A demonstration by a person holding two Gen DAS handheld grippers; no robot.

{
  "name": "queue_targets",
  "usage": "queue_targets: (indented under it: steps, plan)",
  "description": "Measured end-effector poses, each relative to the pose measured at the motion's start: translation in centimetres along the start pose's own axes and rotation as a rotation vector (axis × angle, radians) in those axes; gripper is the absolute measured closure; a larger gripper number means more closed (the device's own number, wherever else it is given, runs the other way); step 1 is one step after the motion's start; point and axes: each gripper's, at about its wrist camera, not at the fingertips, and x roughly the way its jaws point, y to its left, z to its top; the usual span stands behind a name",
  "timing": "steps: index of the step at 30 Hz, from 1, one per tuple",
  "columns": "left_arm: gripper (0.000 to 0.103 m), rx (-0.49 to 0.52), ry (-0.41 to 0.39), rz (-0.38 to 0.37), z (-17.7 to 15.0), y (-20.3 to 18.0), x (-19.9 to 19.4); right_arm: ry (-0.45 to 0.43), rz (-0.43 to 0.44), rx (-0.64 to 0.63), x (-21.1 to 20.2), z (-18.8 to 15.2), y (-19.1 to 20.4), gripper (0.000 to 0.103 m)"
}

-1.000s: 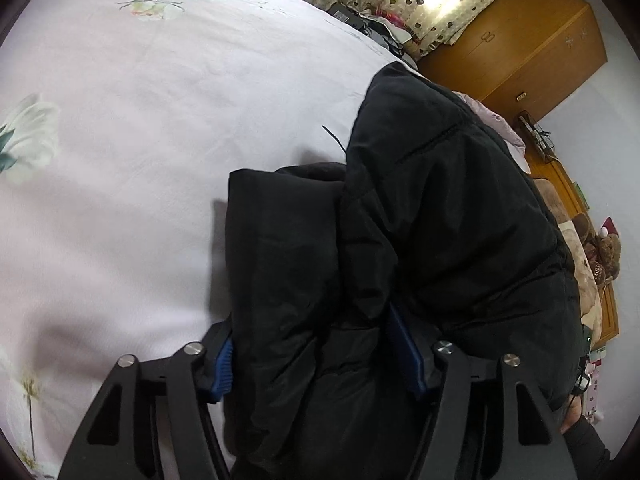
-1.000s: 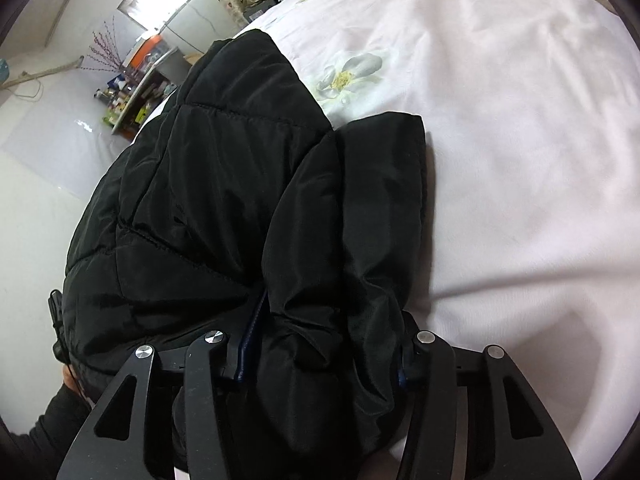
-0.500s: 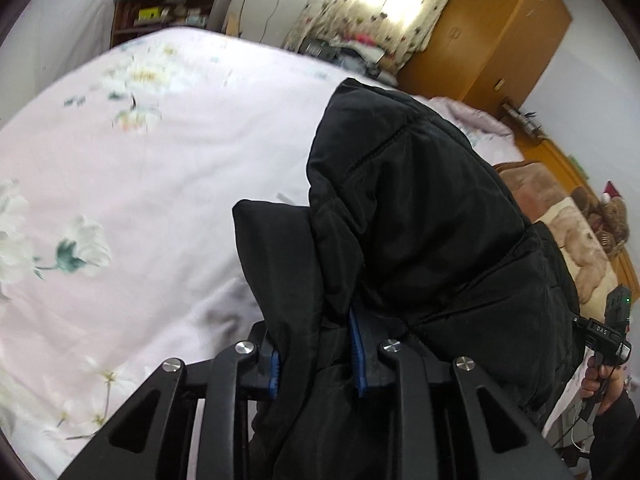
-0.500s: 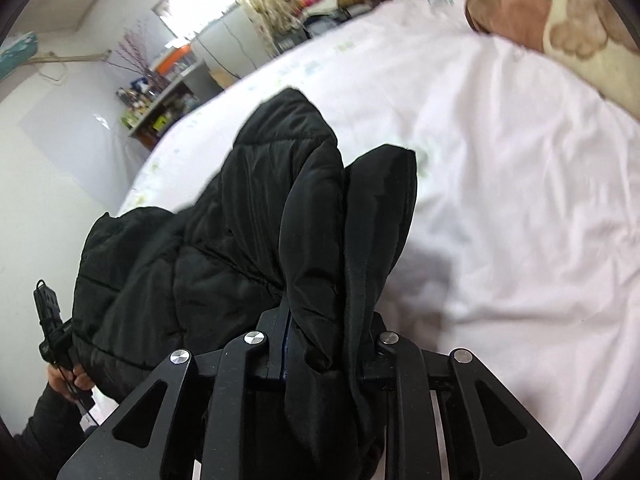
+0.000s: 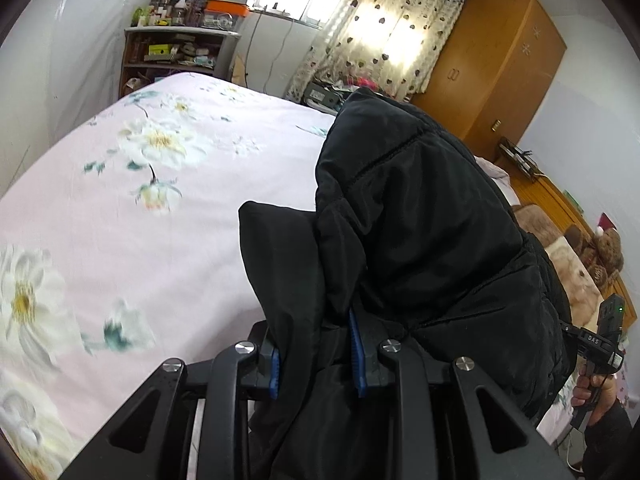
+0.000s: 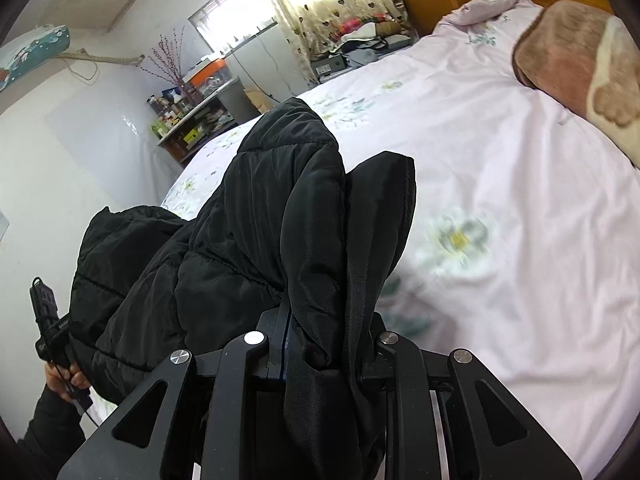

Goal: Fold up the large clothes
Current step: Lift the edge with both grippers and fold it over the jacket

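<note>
My left claw [image 5: 316, 356] and right claw [image 6: 328, 344] each clamp a bunched end of the black padded jacket [image 5: 420, 240], hanging between them above the flowered bed [image 5: 120, 220], its length running claw to claw.

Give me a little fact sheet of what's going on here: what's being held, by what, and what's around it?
held item: black puffy jacket, bunched and hanging above the bed
left gripper: shut on a fold of the jacket
right gripper: shut on another fold of the jacket
surface below: bed with pink floral sheet
on the bed: brown blanket near its far end
background: wooden wardrobe, heart-print curtain, cluttered shelf
person: a hand grips the right gripper's handle
</note>
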Motion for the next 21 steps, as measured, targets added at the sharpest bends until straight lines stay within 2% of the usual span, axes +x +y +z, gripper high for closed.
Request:
queue_targets:
  steps: [8, 14, 17, 19, 21]
  plan:
    - [0.076, -0.023, -0.004, 0.033, 3.2, 3.2, 5.6, 0.013, -0.003, -0.013, 6.8, 4.1, 1.0, 0.080]
    - [0.075, -0.031, 0.056, 0.080, 3.0, 5.3, 11.7, 0.065, -0.045, 0.020, 12.5, 4.2, -0.6, 0.079]
    - [0.071, -0.074, 0.106, 0.124, 1.5, 7.5, 14.1, 0.097, -0.073, 0.061, 14.8, 3.2, -2.2, 0.073]
    - [0.064, -0.095, 0.131, 0.137, 0.4, 8.7, 14.9, 0.126, -0.097, 0.102, 15.8, 2.4, -3.7, 0.064]
    - [0.059, -0.101, 0.121, 0.138, -0.1, 9.2, 14.5, 0.134, -0.110, 0.114, 16.0, 1.7, -4.4, 0.054]
